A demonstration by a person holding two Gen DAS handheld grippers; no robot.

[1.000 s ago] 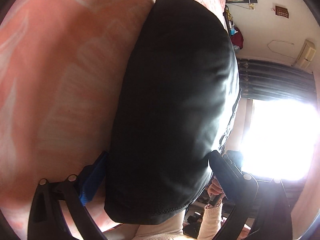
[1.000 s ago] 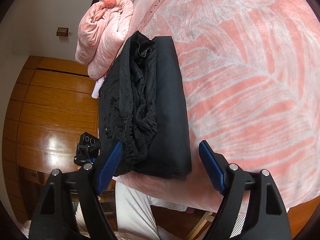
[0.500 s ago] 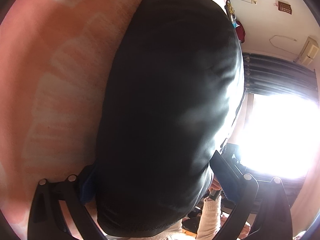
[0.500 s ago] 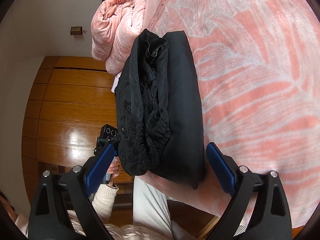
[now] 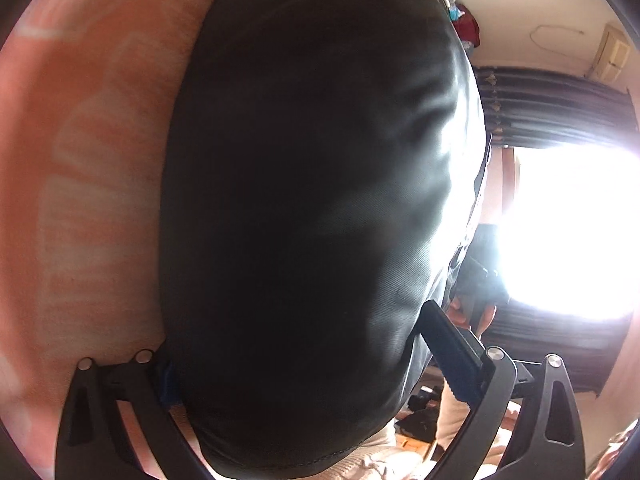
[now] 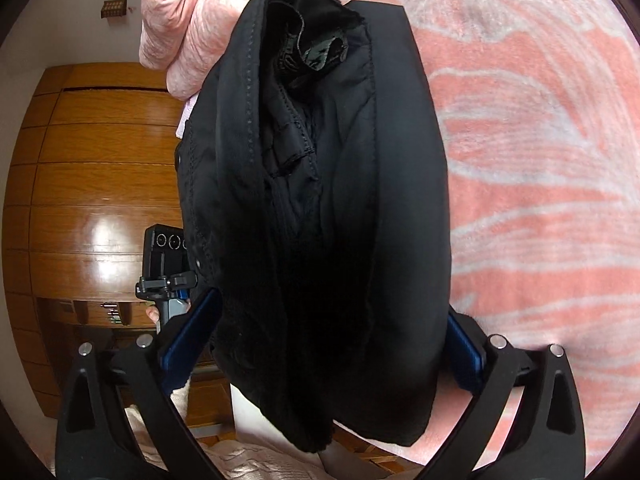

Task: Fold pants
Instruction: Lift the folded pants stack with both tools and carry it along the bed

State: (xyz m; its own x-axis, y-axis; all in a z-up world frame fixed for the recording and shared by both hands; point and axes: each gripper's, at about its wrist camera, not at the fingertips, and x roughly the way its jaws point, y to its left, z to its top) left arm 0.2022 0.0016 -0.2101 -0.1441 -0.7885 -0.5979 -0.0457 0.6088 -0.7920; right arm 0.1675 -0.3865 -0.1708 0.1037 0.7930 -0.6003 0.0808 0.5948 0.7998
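Observation:
The black pants (image 6: 344, 208) lie folded in a thick bundle on the pink patterned bed cover (image 6: 540, 168), at its near edge. In the right wrist view the open end with waistband and layers faces me. My right gripper (image 6: 324, 344) is open with its jaws on either side of the bundle's near end. In the left wrist view the smooth folded side of the pants (image 5: 312, 208) fills the frame. My left gripper (image 5: 304, 352) is open and straddles that end; its left finger is mostly hidden behind the cloth.
A rolled pink blanket (image 6: 188, 20) lies on the bed beyond the pants. A wooden wardrobe (image 6: 92, 184) stands at the side. A bright window with dark curtains (image 5: 560, 224) is opposite. The person's body is close below both grippers.
Both grippers have moved forward onto the folded pants from opposite ends. The bundle now sits between each pair of open jaws and looks much larger in both views.

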